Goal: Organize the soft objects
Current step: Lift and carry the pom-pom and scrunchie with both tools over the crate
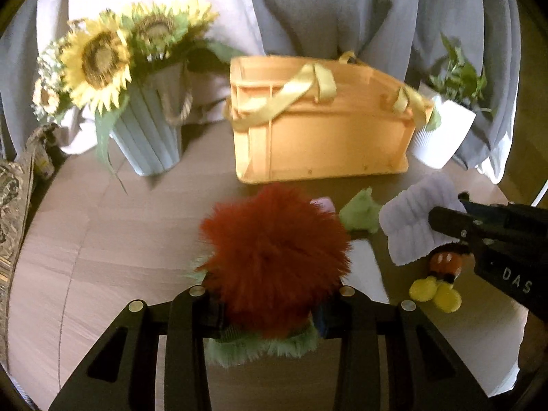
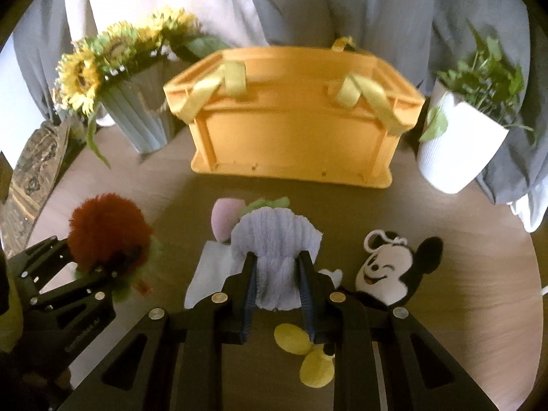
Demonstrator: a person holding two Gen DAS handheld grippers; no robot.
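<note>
Rust-red fur, long and shaggy, fills the space between my left gripper (image 1: 270,311), whose jaws are clenched on a round fuzzy pompom toy (image 1: 274,253) with a pale green fringe under it. My right gripper (image 2: 278,287) pinches a lavender ribbed cloth (image 2: 274,250), soft and chenille-like, bunched into folds between the blue-padded fingers (image 2: 249,294); both bundles hang above the table. Beneath the right jaws lies a plush mouse (image 2: 387,267) with black round ears, a winking white face and puffy yellow feet, flat on the wooden table (image 2: 479,274). Just past the cloth sit a pink, rounded plush piece (image 2: 222,219) and a light green soft scrap (image 1: 363,212). Farther back stands an orange plastic crate (image 2: 291,137), boxy with ribbed walls and limp yellow fabric handles draped over its rim. To its left is a fluted pale-blue pot of sunflowers (image 1: 150,130); to its right a white ribbed planter (image 2: 459,150) with leafy greens. Grey and white curtains (image 1: 342,7) hang in folds behind.
</note>
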